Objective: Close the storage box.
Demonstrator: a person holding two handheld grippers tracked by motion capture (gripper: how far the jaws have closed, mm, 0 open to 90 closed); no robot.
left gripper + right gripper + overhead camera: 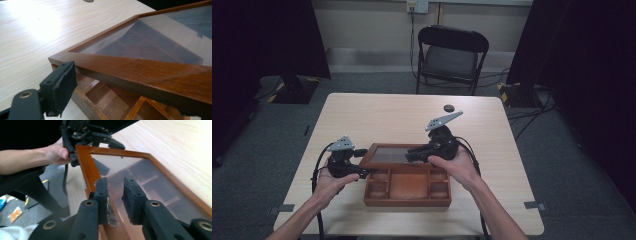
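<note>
High view: wooden compartment box (407, 187) sits at the near middle of the light wood table (377, 112). Its glass-paned lid (388, 155) is raised and tilted over the rear half of the box. Left gripper (362, 172) at the lid's left front corner. Right gripper (410, 154) reaches in from the right across the lid's near frame. Small dark disc (448, 107) lies far back on the table; black folding chair (452, 55) beyond it.

Left gripper view: one black jaw pad presses against the lid's (140, 72) corner edge; the other jaw is hidden behind the frame. Clamped on the lid, by the look of it. Open box compartments (110, 102) show below the lifted frame.

Right gripper view: right gripper (115, 191) jaws straddle the lid's (87, 167) wooden frame, narrow gap between pads; whether both pads press the wood I cannot tell. Left gripper (75, 147) grips the far corner.
</note>
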